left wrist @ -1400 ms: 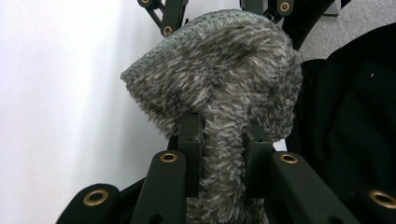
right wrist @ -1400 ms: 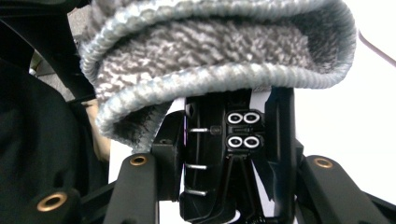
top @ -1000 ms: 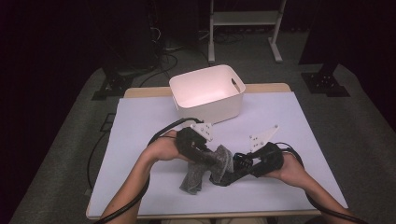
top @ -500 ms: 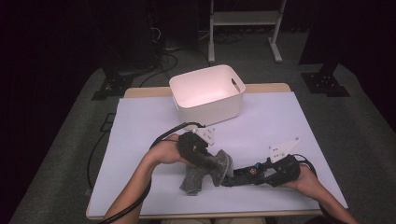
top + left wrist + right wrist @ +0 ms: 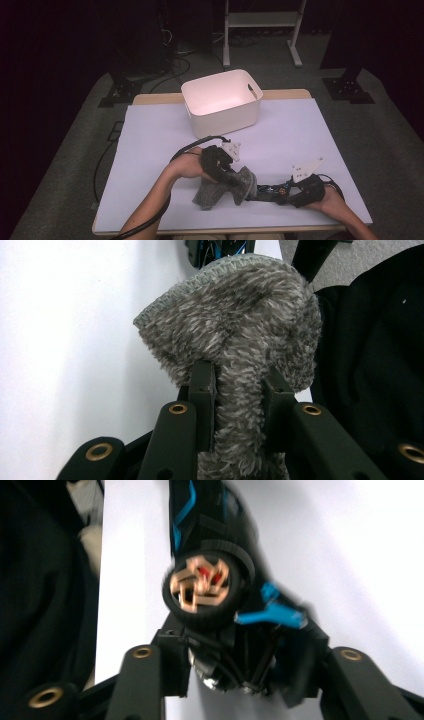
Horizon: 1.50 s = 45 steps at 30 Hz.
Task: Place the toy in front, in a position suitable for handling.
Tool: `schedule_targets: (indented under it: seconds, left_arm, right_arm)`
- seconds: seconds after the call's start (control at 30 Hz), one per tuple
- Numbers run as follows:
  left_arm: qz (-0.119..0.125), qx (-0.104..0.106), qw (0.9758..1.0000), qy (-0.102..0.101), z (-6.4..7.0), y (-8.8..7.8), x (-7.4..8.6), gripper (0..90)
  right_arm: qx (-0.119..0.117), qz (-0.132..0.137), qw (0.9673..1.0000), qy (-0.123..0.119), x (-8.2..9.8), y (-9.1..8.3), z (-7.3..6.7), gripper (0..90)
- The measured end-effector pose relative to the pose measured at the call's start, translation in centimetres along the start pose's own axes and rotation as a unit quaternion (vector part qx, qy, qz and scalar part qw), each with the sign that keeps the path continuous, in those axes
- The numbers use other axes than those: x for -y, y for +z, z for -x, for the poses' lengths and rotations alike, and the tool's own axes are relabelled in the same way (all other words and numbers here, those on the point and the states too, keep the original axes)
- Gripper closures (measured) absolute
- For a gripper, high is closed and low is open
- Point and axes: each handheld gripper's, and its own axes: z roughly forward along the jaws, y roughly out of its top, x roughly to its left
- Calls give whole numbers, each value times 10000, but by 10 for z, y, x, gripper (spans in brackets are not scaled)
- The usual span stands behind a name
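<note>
Left gripper view first: the left gripper [image 5: 239,390] has its jaws pinched tight on a fold of the grey fuzzy cloth [image 5: 240,325], which bulges out past the tips with a knitted hem on the upper edge. Firm hold, jaws narrow, fabric squeezed between the pads.

Right gripper view: the right gripper [image 5: 250,655] straddles the rear of a black toy car [image 5: 220,555] with blue trim and a gold-spoked wheel [image 5: 202,587] facing the camera. Its jaws have just been opening; the car sits between them. Picture is blurred, so I can't tell whether the pads bear on the body or have let go.

High view: left gripper [image 5: 227,172] holds the cloth [image 5: 225,187] at the near middle of the white table [image 5: 150,140], lower end of the cloth on the surface. Right gripper [image 5: 287,190] lies low and level, just to the right, pointing at the cloth. The car [image 5: 265,191] runs from its tips to the cloth edge, front end touching or tucked under the fabric, can't resolve which. White bin [image 5: 222,100] stands at the far side, well apart, looks empty from here.

Status, my read: this looks like wiping or wrapping the car with the cloth. Cloth is picked up and car is brought to it, both at table level. Cloth doesn't cover the car yet. If the bin is the destination, nothing has gone in. Most of the job is left.
</note>
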Motion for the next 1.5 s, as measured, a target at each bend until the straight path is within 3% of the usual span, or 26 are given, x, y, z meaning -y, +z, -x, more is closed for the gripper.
schedule_targets:
  seconds: [0.2,0.33,0.53,0.63,0.83,0.97,1.17,1.3,1.5]
  left_arm:
    - [-52,37,10000,10,-1,6,-2,728]
    - [-41,18,10000,-31,0,4,1,728]
    - [23,-29,10000,-32,1,-2,10,728]
    - [75,-64,9999,-110,2,-6,18,728]
    - [147,-162,9994,-275,5,-17,35,728]
    - [172,-265,9988,-364,8,-30,46,728]
    - [197,-514,9968,-583,9,-56,68,728]
    - [151,-743,9944,-736,9,-79,83,728]
    - [22,-1122,9885,-1016,11,-118,104,728]
  right_arm:
    - [106,75,9999,-66,-9,-1,-1,480]
    - [129,-76,9993,-346,-24,4,-6,461]
    - [141,-670,9956,-644,-47,21,-11,520]
    - [253,-973,9916,-814,-52,30,-15,548]
    - [195,-913,9932,-697,-53,30,-13,555]
    - [62,-754,9953,-601,-61,34,-7,555]
    - [-133,-771,9948,-646,-88,56,11,554]
    - [-205,-711,9950,-668,-107,74,22,554]
    - [-178,-669,9948,-742,-125,91,31,554]
